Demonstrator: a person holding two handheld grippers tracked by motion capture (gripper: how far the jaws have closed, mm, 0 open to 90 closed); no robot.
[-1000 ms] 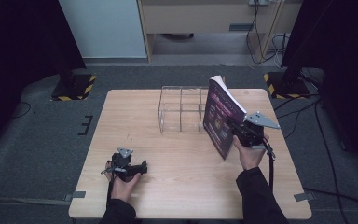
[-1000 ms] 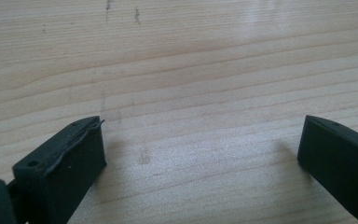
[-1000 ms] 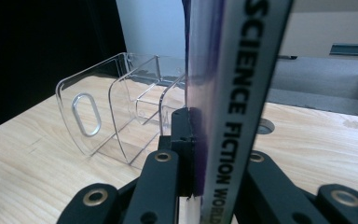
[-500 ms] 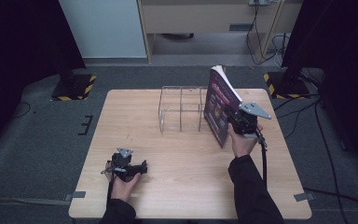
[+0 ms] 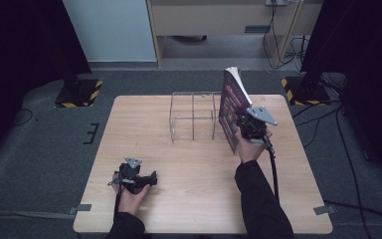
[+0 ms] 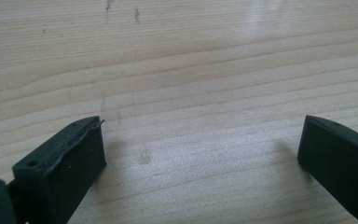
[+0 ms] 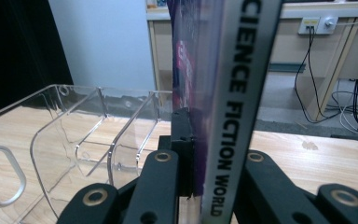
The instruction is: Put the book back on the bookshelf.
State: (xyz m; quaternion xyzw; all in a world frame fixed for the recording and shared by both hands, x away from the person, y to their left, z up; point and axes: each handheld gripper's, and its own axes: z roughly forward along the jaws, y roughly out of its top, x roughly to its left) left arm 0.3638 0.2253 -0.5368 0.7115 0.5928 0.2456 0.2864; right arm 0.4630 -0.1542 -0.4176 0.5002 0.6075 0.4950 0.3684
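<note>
A purple-covered book (image 5: 231, 107) stands upright in the air, just right of a clear acrylic rack (image 5: 193, 117) at the table's far middle. My right gripper (image 5: 243, 124) is shut on the book near its spine. In the right gripper view the grey spine (image 7: 233, 116) reads "SCIENCE FICTION WORLD" and sits between the jaws, with the rack's clear dividers (image 7: 88, 135) to the left. My left gripper (image 5: 151, 179) rests on the table near the front left, open. Its two black fingers (image 6: 70, 163) stand wide apart over bare wood.
The wooden table (image 5: 189, 199) has bare room in the middle and at the front. Beyond it are a grey floor, black stands with yellow-striped bases (image 5: 77, 92), a wooden desk (image 5: 219, 15) and cables (image 5: 288, 45).
My right gripper has carried the book left and away from me, turning it more upright, so it now stands next to the rack. The left gripper has not moved.
</note>
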